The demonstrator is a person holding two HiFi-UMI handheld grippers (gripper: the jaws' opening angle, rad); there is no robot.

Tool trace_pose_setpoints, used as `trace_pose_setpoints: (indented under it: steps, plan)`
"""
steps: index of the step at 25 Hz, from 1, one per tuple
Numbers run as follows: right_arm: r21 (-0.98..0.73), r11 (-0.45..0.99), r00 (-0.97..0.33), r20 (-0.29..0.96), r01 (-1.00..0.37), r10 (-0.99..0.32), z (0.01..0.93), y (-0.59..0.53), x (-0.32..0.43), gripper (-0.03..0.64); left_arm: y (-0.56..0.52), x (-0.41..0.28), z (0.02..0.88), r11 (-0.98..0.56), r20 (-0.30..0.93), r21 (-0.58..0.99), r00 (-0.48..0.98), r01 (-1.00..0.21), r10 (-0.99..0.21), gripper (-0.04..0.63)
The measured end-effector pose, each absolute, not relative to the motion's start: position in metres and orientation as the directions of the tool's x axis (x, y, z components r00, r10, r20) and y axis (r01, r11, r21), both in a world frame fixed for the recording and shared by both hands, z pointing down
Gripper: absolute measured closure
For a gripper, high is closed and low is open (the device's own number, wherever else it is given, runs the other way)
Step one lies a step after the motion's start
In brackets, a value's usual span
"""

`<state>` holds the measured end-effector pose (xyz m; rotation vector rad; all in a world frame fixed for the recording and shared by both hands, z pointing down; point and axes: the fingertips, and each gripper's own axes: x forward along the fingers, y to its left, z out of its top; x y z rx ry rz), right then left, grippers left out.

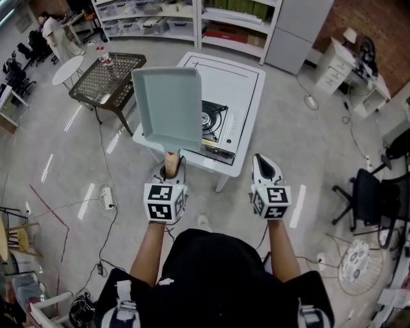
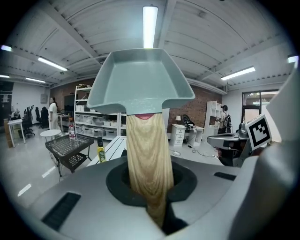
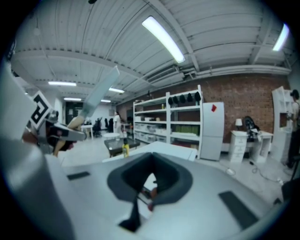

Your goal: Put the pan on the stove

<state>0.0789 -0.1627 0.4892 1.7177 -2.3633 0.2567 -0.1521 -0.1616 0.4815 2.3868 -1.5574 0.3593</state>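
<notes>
My left gripper [image 1: 170, 174] is shut on the wooden handle [image 1: 172, 159] of a square grey-green pan [image 1: 168, 101]. The pan is raised in the air, tilted up, over the near left part of the white table [image 1: 246, 83]. In the left gripper view the handle [image 2: 148, 161] runs up from between the jaws to the pan [image 2: 140, 79]. A portable gas stove [image 1: 216, 125] sits on the table's near side, partly hidden behind the pan. My right gripper [image 1: 266, 172] hangs to the right of the table's near corner, shut and empty; its own view shows the pan [image 3: 99, 96] at the left.
A black mesh table [image 1: 106, 80] with bottles stands left of the white table, a small round white table [image 1: 67, 69] beyond it. Shelves [image 1: 186, 19] line the back. An office chair [image 1: 368, 198] is at the right. A power strip [image 1: 107, 197] and cables lie on the floor.
</notes>
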Motion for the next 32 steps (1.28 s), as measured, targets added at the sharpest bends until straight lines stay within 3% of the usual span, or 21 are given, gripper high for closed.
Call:
trace_pose_setpoints:
  steps: [23, 32]
  plan:
    - [-0.009, 0.318, -0.303, 0.331, -0.948, -0.894, 0.508, -0.265, 0.067, 0.581, -0.260, -0.153, 0.514, -0.405, 0.457, 0.100, 0.403, -0.909, -0.793, 0.541]
    - [0.000, 0.378, -0.353, 0.361, -0.926, -0.863, 0.523, -0.299, 0.075, 0.581, -0.278, -0.139, 0.548, -0.375, 0.578, 0.098, 0.360, -0.922, -0.733, 0.541]
